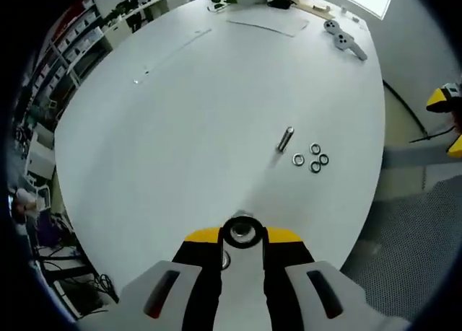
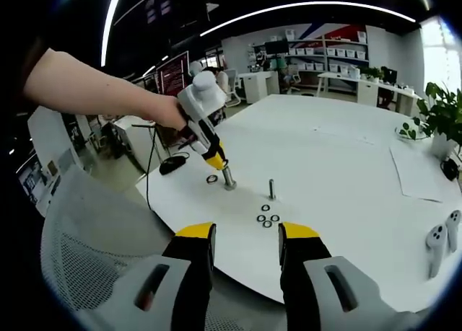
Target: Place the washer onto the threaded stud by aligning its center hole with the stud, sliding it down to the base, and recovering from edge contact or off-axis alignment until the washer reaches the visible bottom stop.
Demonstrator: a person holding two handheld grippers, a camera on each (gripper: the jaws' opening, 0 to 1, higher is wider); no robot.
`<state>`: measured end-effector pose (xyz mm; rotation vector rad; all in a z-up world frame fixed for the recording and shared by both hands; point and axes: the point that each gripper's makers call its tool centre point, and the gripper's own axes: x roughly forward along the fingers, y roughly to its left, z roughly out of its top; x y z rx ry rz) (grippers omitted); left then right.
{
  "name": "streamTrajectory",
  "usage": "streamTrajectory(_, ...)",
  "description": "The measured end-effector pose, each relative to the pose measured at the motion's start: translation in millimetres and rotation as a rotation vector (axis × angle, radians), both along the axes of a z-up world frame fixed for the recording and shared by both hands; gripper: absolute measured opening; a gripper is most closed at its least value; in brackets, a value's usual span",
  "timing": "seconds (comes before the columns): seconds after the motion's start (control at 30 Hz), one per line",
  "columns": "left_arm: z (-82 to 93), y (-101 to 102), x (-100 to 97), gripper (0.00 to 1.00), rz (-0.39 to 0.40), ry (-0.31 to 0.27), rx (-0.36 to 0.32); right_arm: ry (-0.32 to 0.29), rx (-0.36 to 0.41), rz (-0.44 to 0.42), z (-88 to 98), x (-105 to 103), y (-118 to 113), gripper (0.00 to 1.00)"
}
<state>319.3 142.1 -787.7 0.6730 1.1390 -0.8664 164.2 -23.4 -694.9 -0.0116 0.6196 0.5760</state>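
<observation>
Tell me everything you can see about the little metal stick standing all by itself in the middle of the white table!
The threaded stud is a short, shiny, silver-looking metal pin standing upright on the white table. It stands free, with no gripper touching it and nothing slid onto it. Four small metal washers lie flat on the table right beside it, apart from it. Its threads are too small to make out.

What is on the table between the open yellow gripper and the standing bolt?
In the right gripper view, four small washers lie between the right gripper and the upright bolt.
</observation>
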Motion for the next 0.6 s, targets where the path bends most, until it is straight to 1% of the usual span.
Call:
streamTrajectory(0.17,-5.1,1.8,1.2,0.18,-0.02,0.01,0.029,-0.001,-0.002,-0.001,-0.1,0.2,-0.3,0.37)
streamTrajectory(0.23,-5.9,1.4,1.7,0.18,-0.03,0.006,0.035,0.0,-0.001,-0.001,-0.2,0.5,-0.3,0.37)
streamTrajectory(0.47,-10.5,0.5,2.4,0.18,-0.039,0.01,0.048,0.004,-0.001,-0.009,-0.8,0.5,-1.6,0.37)
streamTrajectory(0.57,-9.7,-1.4,0.9,0.18,-0.037,0.012,0.048,0.004,-0.002,-0.012,-0.7,0.5,-2.1,0.37)
streamTrajectory(0.6,-13.1,-1.3,2.9,0.18,-0.038,0.018,0.051,0.004,-0.002,-0.012,-0.7,0.5,-2.2,0.37)
